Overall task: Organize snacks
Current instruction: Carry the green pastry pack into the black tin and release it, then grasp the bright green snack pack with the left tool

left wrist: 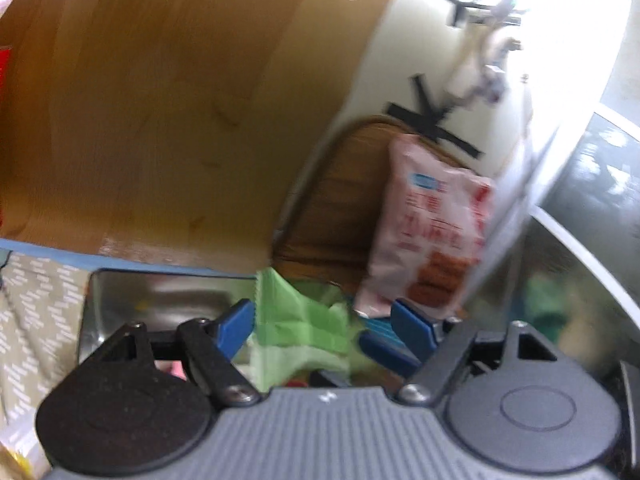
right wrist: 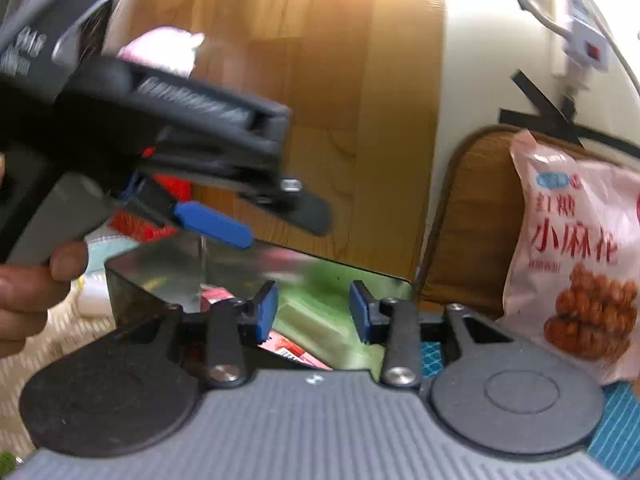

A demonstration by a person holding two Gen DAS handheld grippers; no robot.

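A shiny metal tin (right wrist: 132, 280) holds green snack packets (right wrist: 316, 324) and a pink-red packet (right wrist: 292, 350). My right gripper (right wrist: 314, 312) is open just above the green packets, holding nothing. My left gripper (left wrist: 324, 320) is open above the same tin (left wrist: 116, 300), with a green packet (left wrist: 296, 312) between its blue fingers but not clamped. The left gripper also shows in the right wrist view (right wrist: 216, 222), held by a hand at the upper left. A pink bag of twisted dough snacks (right wrist: 576, 256) stands to the right of the tin; it also shows in the left wrist view (left wrist: 432, 236).
A brown cushion (right wrist: 468, 220) lies behind the pink bag. The floor (right wrist: 320, 80) is wood. A white wall with black tape (right wrist: 536, 104) and a power strip (right wrist: 584, 36) is beyond. A patterned cloth (left wrist: 36, 320) covers the surface at left. A red box (right wrist: 140, 228) sits behind the tin.
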